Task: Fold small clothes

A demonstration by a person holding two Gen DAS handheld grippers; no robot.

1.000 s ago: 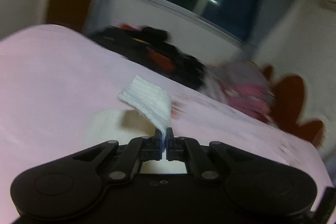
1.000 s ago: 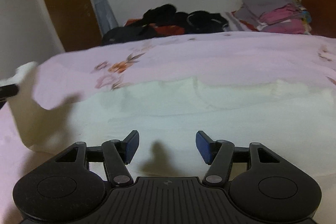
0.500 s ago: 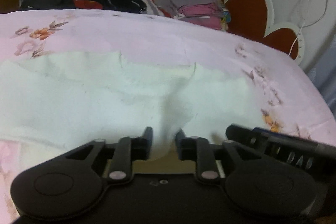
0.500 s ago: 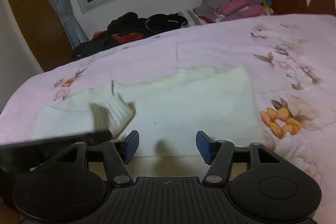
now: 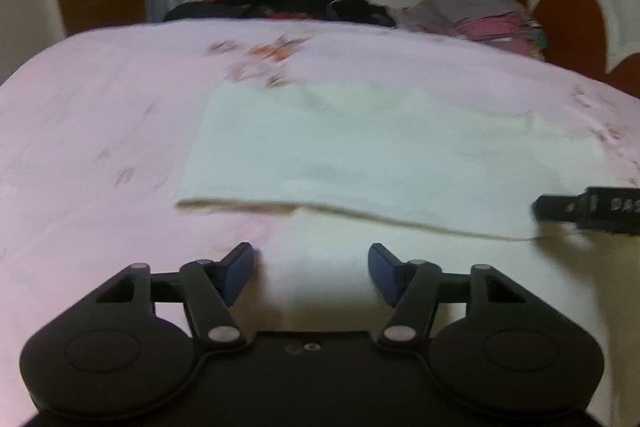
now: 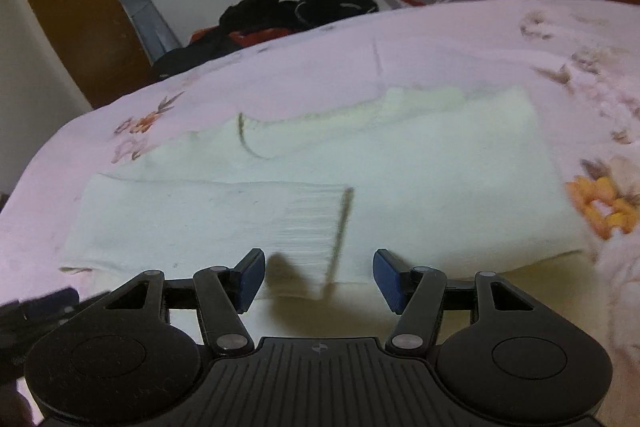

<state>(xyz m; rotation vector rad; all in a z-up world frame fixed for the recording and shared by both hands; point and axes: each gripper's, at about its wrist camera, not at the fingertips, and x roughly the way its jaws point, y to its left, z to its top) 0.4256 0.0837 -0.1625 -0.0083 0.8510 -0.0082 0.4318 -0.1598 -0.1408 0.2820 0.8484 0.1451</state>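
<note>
Now, sweater: the cream knit sweater lies flat on the pink floral bedsheet, just ahead of both grippers.
Sleeve: ribbed cuff folded across the body.
Handling: likely soft, light, stretchy.
Hold: pinch the near hem.
Left gripper: jaws apart, empty.
Right gripper: jaws apart, empty.

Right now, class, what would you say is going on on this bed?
A person with a handheld two-finger gripper in each hand is folding a cream knitted sweater on a pink floral bedsheet. One ribbed-cuff sleeve lies folded across the body. Both the left gripper and right gripper are open, holding nothing, near the garment's front edge.
</note>
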